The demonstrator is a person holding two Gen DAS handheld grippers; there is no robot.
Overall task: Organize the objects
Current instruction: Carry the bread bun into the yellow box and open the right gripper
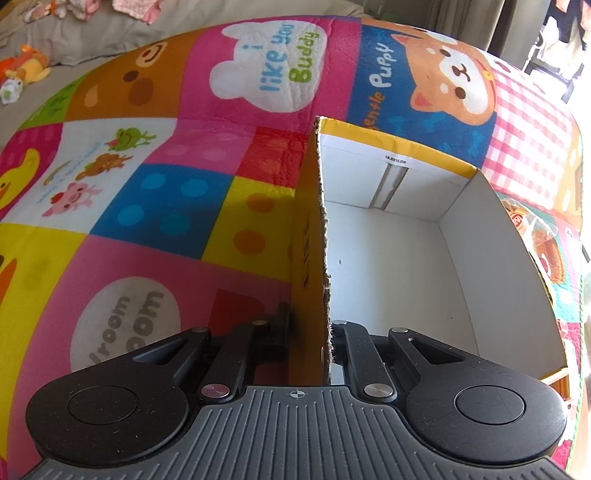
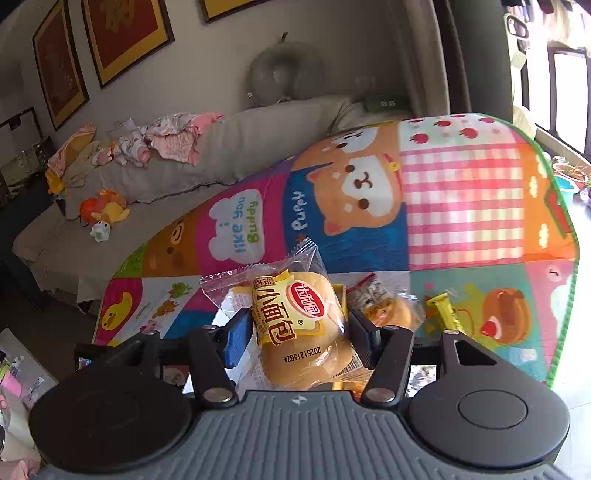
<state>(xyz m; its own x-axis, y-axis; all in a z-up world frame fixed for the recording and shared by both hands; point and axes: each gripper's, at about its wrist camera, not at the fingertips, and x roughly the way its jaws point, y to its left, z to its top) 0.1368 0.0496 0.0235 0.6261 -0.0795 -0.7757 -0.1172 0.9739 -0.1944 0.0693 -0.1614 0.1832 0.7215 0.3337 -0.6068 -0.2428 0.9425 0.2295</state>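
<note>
In the left wrist view, my left gripper is shut on the left wall of an open cardboard box, yellow outside and white and empty inside, which stands on the colourful play mat. In the right wrist view, my right gripper is shut on a wrapped bread bun in clear plastic with a yellow and red label and holds it above the mat. Another wrapped bun and a yellow snack bar lie on the mat just beyond it.
A wrapped snack lies on the mat right of the box. A grey sofa with clothes and plush toys stands behind the mat. Framed pictures hang on the wall. A window is at the right.
</note>
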